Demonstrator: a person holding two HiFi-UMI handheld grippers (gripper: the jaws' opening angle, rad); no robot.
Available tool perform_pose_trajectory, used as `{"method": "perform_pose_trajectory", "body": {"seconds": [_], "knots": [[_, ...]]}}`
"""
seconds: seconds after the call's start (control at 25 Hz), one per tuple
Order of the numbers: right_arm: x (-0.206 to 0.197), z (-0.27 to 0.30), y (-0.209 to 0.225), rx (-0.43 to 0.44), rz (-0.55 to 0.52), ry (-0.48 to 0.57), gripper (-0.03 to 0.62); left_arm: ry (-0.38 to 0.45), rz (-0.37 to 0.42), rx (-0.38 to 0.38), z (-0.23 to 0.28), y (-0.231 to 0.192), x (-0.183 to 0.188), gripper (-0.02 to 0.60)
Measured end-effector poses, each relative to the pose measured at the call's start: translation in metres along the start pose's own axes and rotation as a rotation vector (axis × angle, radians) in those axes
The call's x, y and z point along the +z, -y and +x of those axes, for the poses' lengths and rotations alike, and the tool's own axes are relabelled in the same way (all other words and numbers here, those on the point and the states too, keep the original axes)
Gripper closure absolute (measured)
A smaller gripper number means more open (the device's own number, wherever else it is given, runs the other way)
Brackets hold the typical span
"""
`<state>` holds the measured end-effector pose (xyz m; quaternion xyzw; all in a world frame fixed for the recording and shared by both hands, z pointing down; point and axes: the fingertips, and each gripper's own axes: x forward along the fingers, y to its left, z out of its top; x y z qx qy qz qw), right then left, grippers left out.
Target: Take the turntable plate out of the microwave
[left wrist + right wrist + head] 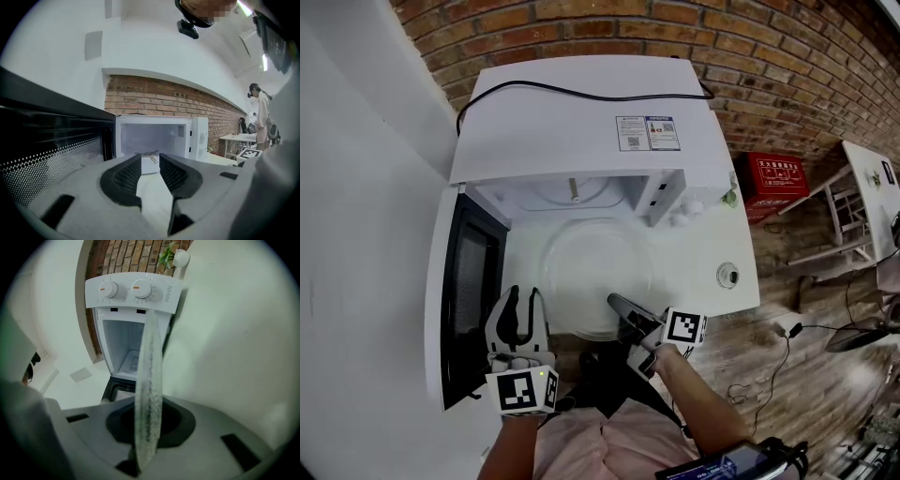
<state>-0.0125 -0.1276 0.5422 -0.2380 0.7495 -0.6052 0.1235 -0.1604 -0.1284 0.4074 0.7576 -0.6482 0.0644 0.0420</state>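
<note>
The right gripper (617,305) is clamped on only the near rim of the turntable plate (592,262), which is outside the microwave (581,112) over the table (703,244); such a thin edge hold could let the glass slip and drop. The left gripper (522,298) gapes empty beside the open door (469,281), which hems in the left side, while the right side lies free

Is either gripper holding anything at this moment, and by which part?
The right gripper holds the glass turntable plate by its near rim, the edge clamped between the jaws. The left gripper is open and empty.
</note>
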Motion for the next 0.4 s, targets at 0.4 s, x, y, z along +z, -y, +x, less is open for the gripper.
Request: {"method": "perform_pose_trajectory", "body": {"seconds": [0.4], "knots": [[-0.0003,-0.0008,0.0034,-0.008,0.01,0.0,0.563,0.006,0.008,-0.009,0.0018,0.0004,0.0015,0.457]]}}
